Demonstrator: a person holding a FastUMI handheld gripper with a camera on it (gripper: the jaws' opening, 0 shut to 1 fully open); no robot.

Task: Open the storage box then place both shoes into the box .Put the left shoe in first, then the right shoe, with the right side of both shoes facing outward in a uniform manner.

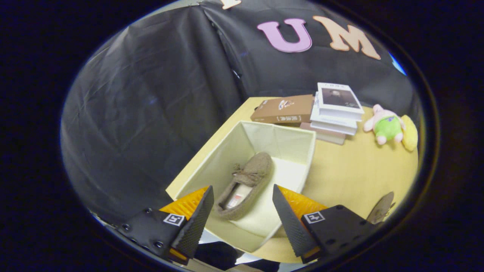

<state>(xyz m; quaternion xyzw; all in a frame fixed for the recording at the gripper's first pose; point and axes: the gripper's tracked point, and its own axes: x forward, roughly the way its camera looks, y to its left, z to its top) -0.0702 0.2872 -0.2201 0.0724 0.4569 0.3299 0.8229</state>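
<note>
A cream fabric storage box (298, 141) stands open on the yellow table (351, 170). Inside it lies a brown moccasin shoe (247, 181) with a bow on top, its toe pointing toward the box's far wall. My gripper (244, 204) hovers above the box's near end, open, and the shoe's heel shows in the gap between the fingers without touching them. A second brown shoe (382, 207) lies on the table beside the right finger, mostly hidden by it.
Beyond the box sits a stack of books (336, 113) and a brown flat box (285, 109). A pink and green plush toy (387, 128) with a yellow plush lies to the right of the books. The table edge runs along the box's left side.
</note>
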